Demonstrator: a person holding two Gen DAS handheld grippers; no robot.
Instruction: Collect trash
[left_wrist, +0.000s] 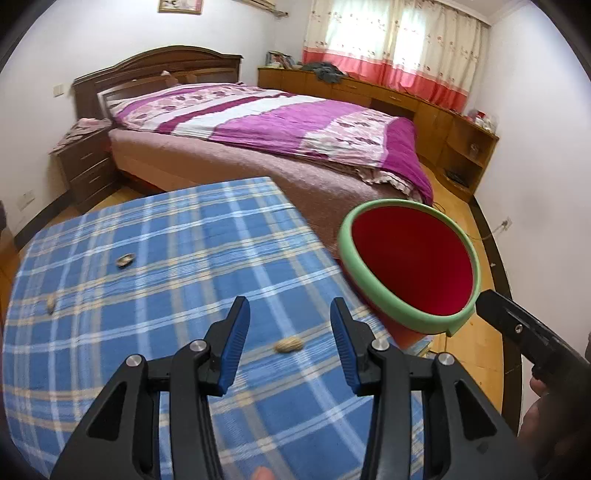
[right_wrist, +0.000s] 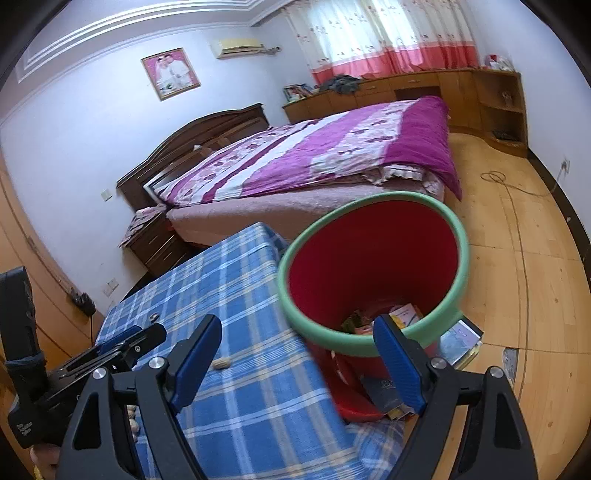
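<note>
Two handheld grippers are in use over one table covered with a blue plaid cloth. The left gripper points down at the cloth with its two blue pads partly apart; nothing is between them and nothing is gripped. One whole peanut lies on the cloth below and beyond the gap between the pads, not touched by either. Two more shell pieces are visible in the left wrist view: one opened shell farther out on the cloth and one small piece near the left edge. That makes three items of trash counted on the cloth in this view. In the right wrist view, some further nuts lie behind the left pad at the near edge of the table; their number cannot be determined. The right gripper has its two pads spread wide, and nothing is held between them. One bin, red inside with a green rim, stands just beside the right edge of the table, and its near rim shows between the right gripper's pads. The bin contains paper and packaging scraps at the bottom. Books lie on the wooden floor beside the bin. One bed stands behind the table.
</note>
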